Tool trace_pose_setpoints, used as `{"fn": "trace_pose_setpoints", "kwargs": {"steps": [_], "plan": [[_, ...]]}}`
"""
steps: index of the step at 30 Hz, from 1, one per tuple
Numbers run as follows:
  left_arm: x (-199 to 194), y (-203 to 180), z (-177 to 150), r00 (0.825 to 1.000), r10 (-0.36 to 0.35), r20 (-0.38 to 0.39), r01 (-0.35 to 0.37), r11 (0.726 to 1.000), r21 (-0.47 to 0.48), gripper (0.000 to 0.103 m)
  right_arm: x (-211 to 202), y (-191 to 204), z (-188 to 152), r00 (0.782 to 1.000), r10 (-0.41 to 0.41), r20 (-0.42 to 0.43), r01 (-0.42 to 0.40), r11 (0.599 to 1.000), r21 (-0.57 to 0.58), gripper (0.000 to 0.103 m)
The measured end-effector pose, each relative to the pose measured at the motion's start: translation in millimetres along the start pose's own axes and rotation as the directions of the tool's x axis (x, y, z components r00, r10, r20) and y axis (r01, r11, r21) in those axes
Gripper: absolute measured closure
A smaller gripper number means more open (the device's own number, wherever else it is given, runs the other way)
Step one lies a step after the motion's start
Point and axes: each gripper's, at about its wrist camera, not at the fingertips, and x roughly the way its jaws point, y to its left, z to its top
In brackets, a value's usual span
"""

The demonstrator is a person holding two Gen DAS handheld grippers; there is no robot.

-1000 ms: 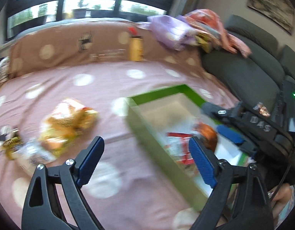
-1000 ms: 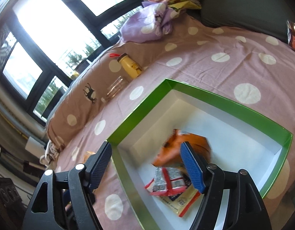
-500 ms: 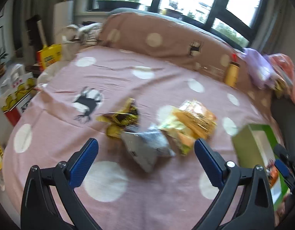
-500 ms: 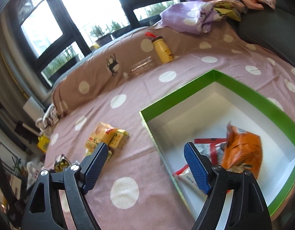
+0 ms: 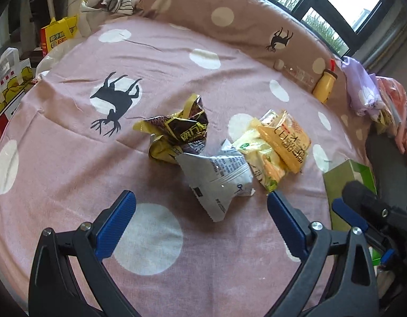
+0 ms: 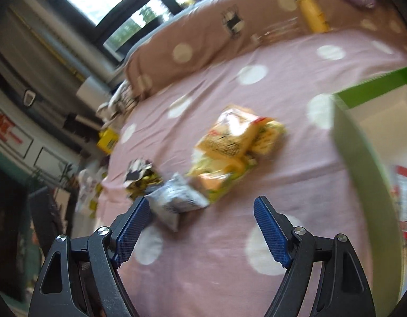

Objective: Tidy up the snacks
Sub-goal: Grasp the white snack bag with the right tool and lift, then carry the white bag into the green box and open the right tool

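Several snack packets lie in a heap on the pink dotted sheet: a black-and-yellow packet (image 5: 177, 132), a silver packet (image 5: 216, 179), a pale yellow-green packet (image 5: 261, 155) and an orange-yellow packet (image 5: 285, 137). My left gripper (image 5: 200, 224) is open and empty, just short of the silver packet. My right gripper (image 6: 202, 224) is open and empty, hovering before the same heap (image 6: 230, 148); the silver packet (image 6: 177, 200) lies near its left finger. The green box (image 6: 362, 142) stands at the right with red-and-white packets (image 6: 404, 192) inside. The box also shows in the left wrist view (image 5: 346, 185).
A yellow bottle (image 5: 325, 84) and a clear bottle (image 5: 296, 72) lie against the brown dotted pillow (image 5: 230, 18). Purple and orange clothes (image 5: 362, 92) are piled at the far right. Bags and boxes (image 5: 55, 37) stand beyond the bed's left edge.
Both grippers have swung left, away from the green box and toward the snack heap. The left gripper has come closer to the silver packet. Both stay open and empty.
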Motion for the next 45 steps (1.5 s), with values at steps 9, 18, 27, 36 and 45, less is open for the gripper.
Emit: {"fn": "trace_pose_setpoints", "kwargs": {"steps": [9,18,27,36,45], "plan": [[23.1,10.0,2.0,0.997,0.031,-0.067,-0.034,0.999,-0.04,0.018,87.6,31.6,22.1,0.976,0.115,-0.183,-0.131,0.988,-0.081,0.039],[31.6,-5.2,-3.0,0.996,-0.016,-0.086,0.018,0.999,0.03,0.063,118.3,27.5,2.4,0.955,0.124,-0.27,-0.155,0.983,-0.096,0.045],[11.0,-16.5,-9.4,0.999,-0.03,-0.01,0.031,0.996,0.083,0.063,91.5,30.1,-5.1,0.967,0.169,-0.193,-0.19,0.977,-0.1,0.049],[-22.9,-44.4,-17.1,0.992,-0.08,0.095,0.063,0.983,0.172,0.065,42.9,38.1,-4.4,0.983,0.178,-0.041,-0.182,0.974,-0.138,0.049],[-52.4,-66.8,-26.4,0.974,-0.141,0.176,0.095,0.965,0.246,0.065,-5.7,42.9,-8.5,0.982,0.168,0.085,-0.15,0.971,-0.185,0.049]]}}
